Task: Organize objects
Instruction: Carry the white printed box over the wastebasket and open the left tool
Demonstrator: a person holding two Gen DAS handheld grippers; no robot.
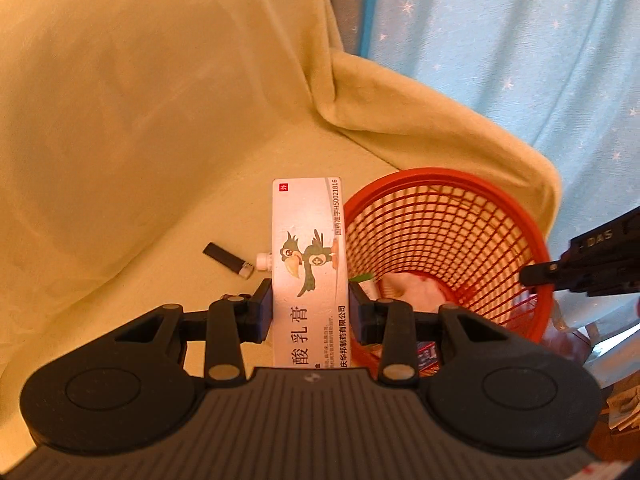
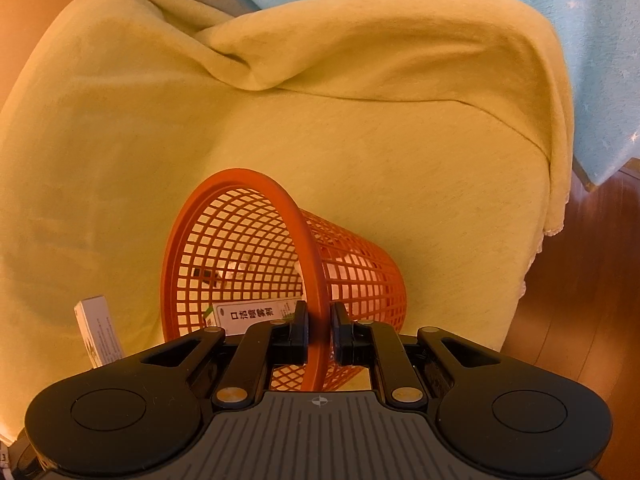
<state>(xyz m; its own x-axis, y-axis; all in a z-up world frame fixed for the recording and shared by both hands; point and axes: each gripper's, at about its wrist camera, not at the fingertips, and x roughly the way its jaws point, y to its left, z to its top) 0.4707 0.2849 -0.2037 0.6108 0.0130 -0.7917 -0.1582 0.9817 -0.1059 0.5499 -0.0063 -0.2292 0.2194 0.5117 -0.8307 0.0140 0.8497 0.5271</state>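
Note:
My left gripper (image 1: 310,304) is shut on a white ointment box (image 1: 307,256) printed with a green bird, held lengthwise just left of the red mesh basket (image 1: 452,216). In the right wrist view my right gripper (image 2: 319,328) is shut on the rim of the red mesh basket (image 2: 256,248), which is tilted on the seat. Inside the basket lies a white spray box (image 2: 250,314) with black lettering. The ointment box (image 2: 98,330) shows at the left of that view. The right gripper (image 1: 536,274) reaches the basket rim in the left wrist view.
A black lighter-like stick (image 1: 228,260) and a small white cap (image 1: 264,261) lie on the yellow-green blanket (image 1: 140,140) covering the sofa. A blue star-patterned curtain (image 1: 520,40) hangs behind. Wooden floor (image 2: 592,300) lies to the right of the seat.

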